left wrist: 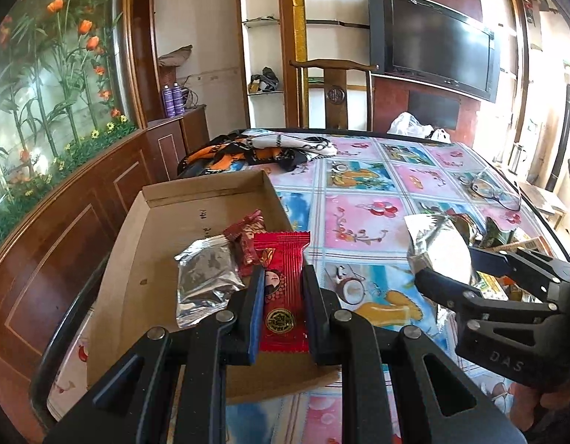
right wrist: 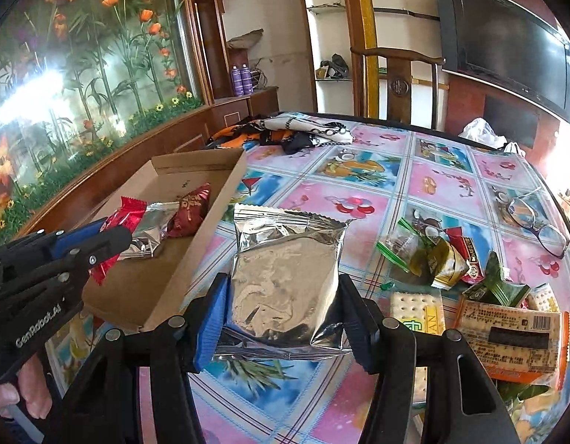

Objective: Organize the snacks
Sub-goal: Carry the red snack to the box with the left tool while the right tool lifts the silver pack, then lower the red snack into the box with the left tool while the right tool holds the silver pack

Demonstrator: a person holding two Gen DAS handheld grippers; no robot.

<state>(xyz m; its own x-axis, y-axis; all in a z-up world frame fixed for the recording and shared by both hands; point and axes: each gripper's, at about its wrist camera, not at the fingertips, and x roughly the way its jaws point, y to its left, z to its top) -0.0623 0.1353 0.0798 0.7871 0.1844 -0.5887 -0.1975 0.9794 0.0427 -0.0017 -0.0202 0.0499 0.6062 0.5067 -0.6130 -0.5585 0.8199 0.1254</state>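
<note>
My left gripper (left wrist: 283, 275) is shut on a red snack packet (left wrist: 283, 255), held upright over the open cardboard box (left wrist: 207, 188). A small silver foil packet (left wrist: 205, 277) and a dark red packet (left wrist: 248, 238) lie in the box. To the right, my right gripper (right wrist: 283, 285) is shut on a large silver foil packet (right wrist: 288, 251), held a little above the tablecloth just right of the box wall (right wrist: 211, 214). The right wrist view shows the left gripper (right wrist: 113, 231) with its red packet (right wrist: 124, 216) at the left. A hand shows under it.
A pile of loose snacks (right wrist: 444, 262) and a cracker pack (right wrist: 506, 336) lie on the table at the right. Eyeglasses (right wrist: 536, 222) rest near the right edge. A patterned cloth (right wrist: 296, 129) and a wooden chair (right wrist: 399, 81) are at the far side.
</note>
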